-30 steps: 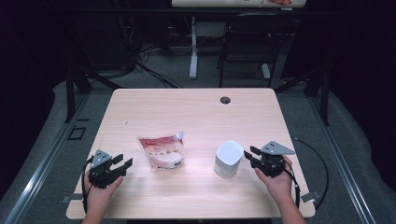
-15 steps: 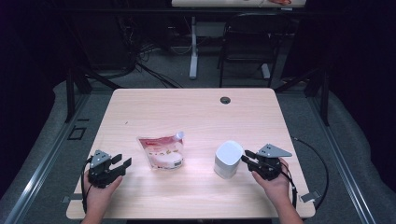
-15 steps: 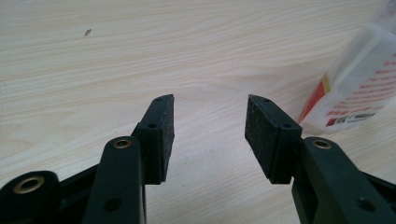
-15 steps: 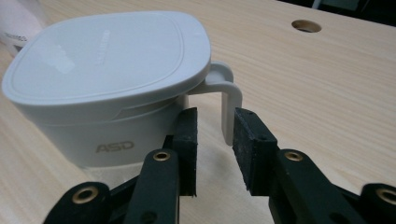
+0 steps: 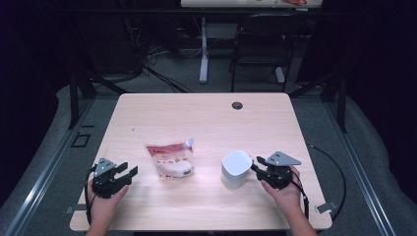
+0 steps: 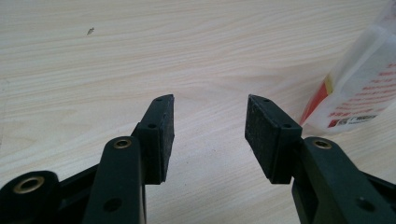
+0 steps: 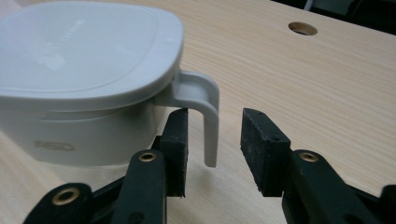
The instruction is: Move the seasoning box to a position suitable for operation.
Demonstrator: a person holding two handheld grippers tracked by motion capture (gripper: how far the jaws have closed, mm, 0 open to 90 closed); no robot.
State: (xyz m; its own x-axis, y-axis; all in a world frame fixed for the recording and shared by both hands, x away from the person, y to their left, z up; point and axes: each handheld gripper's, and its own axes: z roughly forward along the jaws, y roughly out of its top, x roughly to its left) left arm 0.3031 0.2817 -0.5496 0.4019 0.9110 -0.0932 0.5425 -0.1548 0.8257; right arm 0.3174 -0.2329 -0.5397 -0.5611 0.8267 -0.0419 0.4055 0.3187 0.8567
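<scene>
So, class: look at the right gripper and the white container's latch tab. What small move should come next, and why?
Probably close the right gripper on the latch tab: its open jaws already straddle the tab hanging from the white container's lid, without yet pinching it.

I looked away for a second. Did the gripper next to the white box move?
Yes. The right gripper slid left, closing on the white container, which stayed put.

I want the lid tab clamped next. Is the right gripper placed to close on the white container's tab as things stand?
Probably yes. In the right gripper view the right gripper is open with the tab of the white container hanging between its jaws, nothing blocking. The jaws look apart from it so far.
</scene>
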